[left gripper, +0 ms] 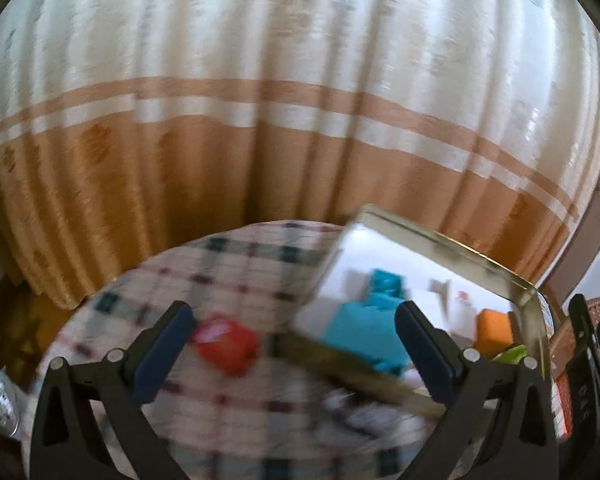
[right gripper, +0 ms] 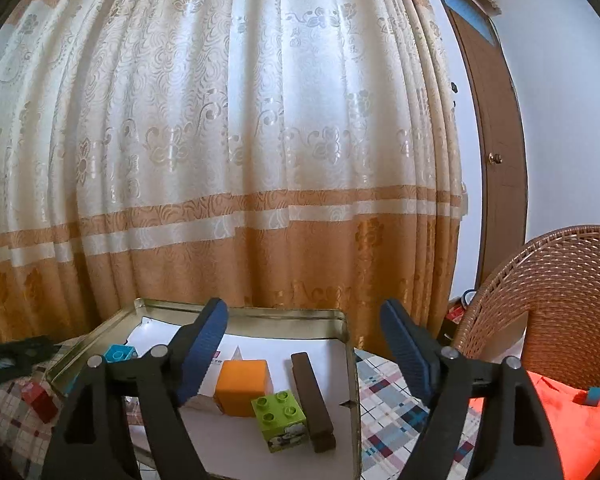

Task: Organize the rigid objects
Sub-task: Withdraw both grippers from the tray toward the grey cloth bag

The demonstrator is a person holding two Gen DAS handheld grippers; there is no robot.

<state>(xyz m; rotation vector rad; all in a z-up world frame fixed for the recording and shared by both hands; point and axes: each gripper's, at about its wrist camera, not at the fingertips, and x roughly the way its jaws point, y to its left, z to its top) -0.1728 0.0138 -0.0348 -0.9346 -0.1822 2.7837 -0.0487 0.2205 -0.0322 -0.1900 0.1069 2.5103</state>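
— Nearest the right lens, what do you see?

— Blue pads on black fingers: the right gripper [right gripper: 302, 346] has its fingers spread wide, holding nothing. Between them and just beyond lies a metal tray [right gripper: 342, 322] lined with white paper. In it stand an orange cube [right gripper: 242, 386], a green studded brick [right gripper: 282, 420] touching its front corner, and a dark brown bar [right gripper: 312, 400] lying lengthwise just right of the brick. A blue studded brick [right gripper: 120, 353] sits behind the left finger.

— Any writing?

— A small red-and-white label on the paper peeks out beside the left finger, too small to read. The green brick's front face has a black-and-white picture, unclear.

— And outside the tray?

— A red block [right gripper: 39, 400] rests on the checked tablecloth [right gripper: 392, 400], left of the left finger, beside the tray's wall. Right of the right finger are a wicker chair [right gripper: 560, 300] and an orange cloth [right gripper: 560, 412].

— The left view?

— Blurred. The left gripper [left gripper: 294, 342] is also spread open and empty. A red block [left gripper: 228, 344] lies between its fingers, nearer the left one. The tray [left gripper: 452, 240] crosses the right finger, which hides part of a blue shape [left gripper: 364, 328] inside. A curtain [left gripper: 260, 80] hangs behind.
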